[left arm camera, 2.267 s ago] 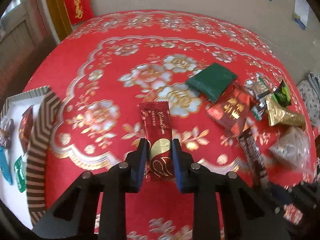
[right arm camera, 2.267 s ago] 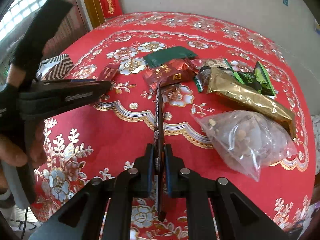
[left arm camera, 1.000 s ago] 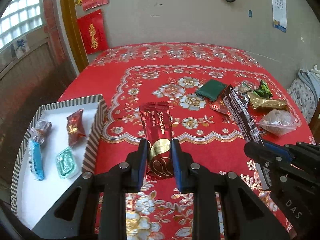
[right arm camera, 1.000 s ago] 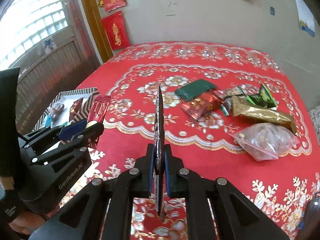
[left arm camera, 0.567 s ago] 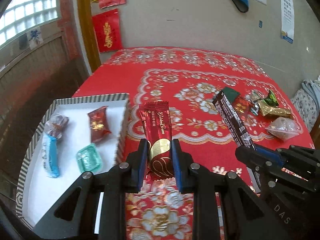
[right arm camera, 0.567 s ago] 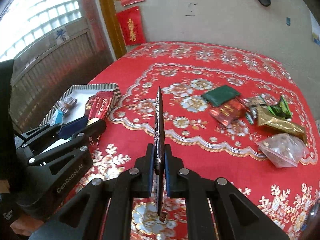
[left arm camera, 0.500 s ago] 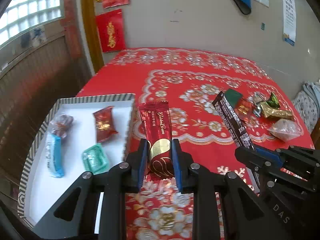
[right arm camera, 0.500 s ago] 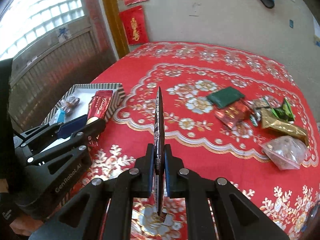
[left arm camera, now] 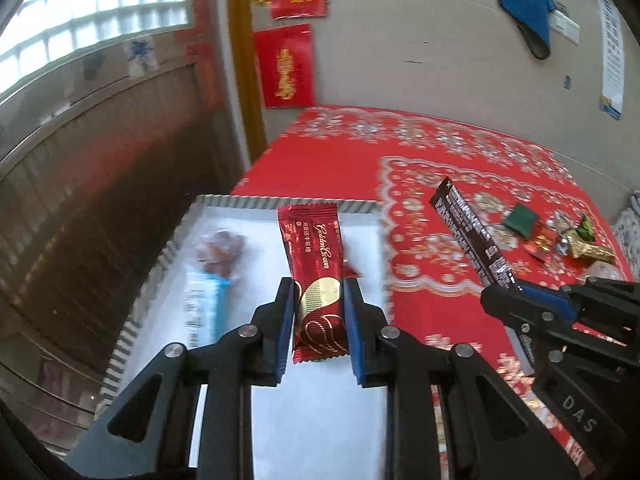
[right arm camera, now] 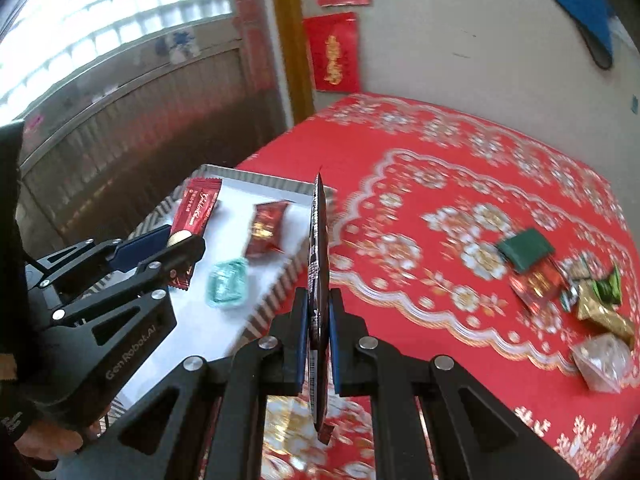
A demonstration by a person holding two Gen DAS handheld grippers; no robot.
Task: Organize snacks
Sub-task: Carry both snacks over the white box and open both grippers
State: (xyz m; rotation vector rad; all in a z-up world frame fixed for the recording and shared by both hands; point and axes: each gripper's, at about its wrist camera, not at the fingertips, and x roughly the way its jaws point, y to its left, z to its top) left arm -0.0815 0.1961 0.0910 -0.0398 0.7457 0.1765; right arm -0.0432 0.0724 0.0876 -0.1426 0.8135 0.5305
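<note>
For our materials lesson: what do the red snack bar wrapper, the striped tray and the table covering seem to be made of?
Red snack bar wrapper: likely glossy plastic film, shiny with gold print and crimped ends. Striped tray: probably printed cardboard, with a matte white floor and thin, striped walls. Table covering: possibly vinyl or coated cloth, smooth with a printed floral pattern.

Gleamed glossy: red foil wafer bar wrapper [left arm camera: 316,276] with gold print, clamped between matt blue pads of the left hand-held gripper [left arm camera: 319,320]. Showed matt black plastic on both frames, dotted with bright metal screws. Looked smooth and dark, faintly shiny: chocolate bar wrapper [right arm camera: 319,280] in the right hand-held gripper [right arm camera: 319,340]. Lay slick and printed over the bench: red floral tablecloth [right arm camera: 460,184]. Appeared as matt white card inside, striped at the rim: tray [left arm camera: 256,202]. Sparkled in clear crinkled plastic: teal candy [right arm camera: 227,282].
</note>
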